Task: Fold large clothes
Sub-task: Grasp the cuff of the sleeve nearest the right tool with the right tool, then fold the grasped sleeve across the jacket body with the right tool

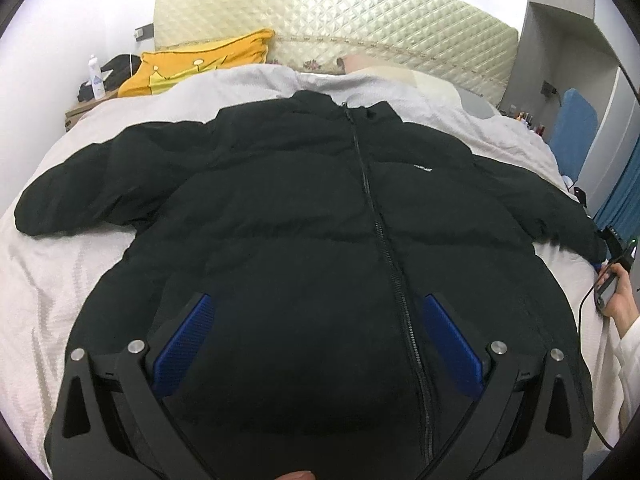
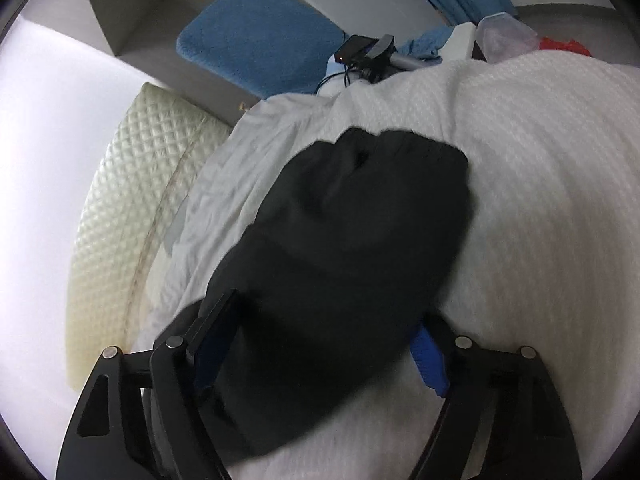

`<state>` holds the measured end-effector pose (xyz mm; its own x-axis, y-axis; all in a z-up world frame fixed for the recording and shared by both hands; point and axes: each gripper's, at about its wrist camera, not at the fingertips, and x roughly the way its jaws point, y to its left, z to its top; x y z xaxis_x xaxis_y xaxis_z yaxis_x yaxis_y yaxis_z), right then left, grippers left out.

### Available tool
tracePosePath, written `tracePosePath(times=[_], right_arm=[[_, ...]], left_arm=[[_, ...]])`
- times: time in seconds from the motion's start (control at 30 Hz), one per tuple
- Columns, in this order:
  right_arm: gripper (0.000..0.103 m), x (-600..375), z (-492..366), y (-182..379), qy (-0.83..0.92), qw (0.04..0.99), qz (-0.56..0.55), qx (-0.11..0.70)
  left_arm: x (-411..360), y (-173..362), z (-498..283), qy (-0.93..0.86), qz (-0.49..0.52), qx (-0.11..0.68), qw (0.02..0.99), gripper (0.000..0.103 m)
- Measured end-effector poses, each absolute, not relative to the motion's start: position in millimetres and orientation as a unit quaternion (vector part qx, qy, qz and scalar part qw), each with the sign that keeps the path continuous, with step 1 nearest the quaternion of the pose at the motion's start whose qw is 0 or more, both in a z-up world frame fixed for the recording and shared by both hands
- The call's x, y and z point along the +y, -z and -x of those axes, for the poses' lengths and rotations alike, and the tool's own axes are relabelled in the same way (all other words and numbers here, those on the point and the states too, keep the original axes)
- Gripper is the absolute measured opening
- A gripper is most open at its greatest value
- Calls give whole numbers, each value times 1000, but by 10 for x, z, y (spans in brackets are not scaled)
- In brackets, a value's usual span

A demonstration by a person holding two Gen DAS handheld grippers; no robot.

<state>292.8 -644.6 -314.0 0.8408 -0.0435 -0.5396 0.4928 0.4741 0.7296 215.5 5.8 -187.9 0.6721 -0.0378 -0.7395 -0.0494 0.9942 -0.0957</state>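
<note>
Left wrist view: close above jacket point(image 1: 320, 208) hem, facing headboard point(image 1: 336, 28). Right wrist view: close over the sleeve point(image 2: 340, 240), facing bed point(image 2: 540, 200) edge. Both share jacket, bed, headboard.

Bed point(image 1: 60, 280), pale textured cover; black puffer jacket point(image 1: 304, 208) spread flat, zipped, sleeves out; yellow pillow point(image 1: 192, 64) near headboard.

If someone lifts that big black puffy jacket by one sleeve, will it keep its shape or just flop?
Probably flop: the black jacket lies soft and rumpled on the bed, and its sleeve sags limp. Its puffy quilted panels suggest it is light for its bulk. The smooth shell may slip in a loose grip.
</note>
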Motion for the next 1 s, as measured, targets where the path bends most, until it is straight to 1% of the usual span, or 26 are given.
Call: tracePosePath(times=[0.03, 0.07, 0.1, 0.13, 0.17, 0.2, 0.23, 0.27, 0.3, 0.47, 0.63, 0.8, 1.0], right_arm=[[76, -6463, -2964, 3124, 162, 828, -485, 227], [73, -6481, -3005, 3113, 159, 831, -484, 223], [62, -6501, -3066, 3102, 148, 834, -483, 220], [54, -6511, -3105, 3100, 140, 835, -483, 221], [39, -6513, -3163, 3096, 125, 837, -485, 223], [28, -6492, -3187, 3080, 118, 839, -482, 224], [23, -6474, -3205, 3046, 117, 844, -474, 223], [14, -6445, -3210, 2986, 118, 851, -462, 219], [9, -6429, -3214, 2924, 118, 857, -453, 214], [6, -6433, -3163, 2549, 127, 868, -439, 192], [4, -6333, -3101, 1978, 121, 889, -403, 179], [4, -5984, -3070, 1339, 104, 917, -345, 170], [4, -5311, -3055, 640, 62, 941, -295, 154]], left_arm=[[60, 1891, -2180, -5, 55, 407, 912, 103], [63, 1897, -2199, -5, 57, 407, 912, 103], [62, 1900, -2215, -5, 57, 406, 912, 103], [63, 1902, -2223, -7, 55, 405, 913, 103], [59, 1905, -2229, -8, 53, 404, 913, 103], [55, 1909, -2237, -11, 49, 402, 914, 103], [57, 1913, -2241, -16, 43, 401, 915, 103], [61, 1913, -2244, -19, 38, 401, 915, 103], [73, 1909, -2248, -20, 37, 400, 916, 103], [141, 1833, -2247, -30, 33, 389, 920, 103], [214, 1789, -2160, -35, 31, 381, 924, 103], [314, 1733, -2081, -43, 35, 377, 925, 103], [385, 1686, -1923, -58, -8, 357, 932, 103]])
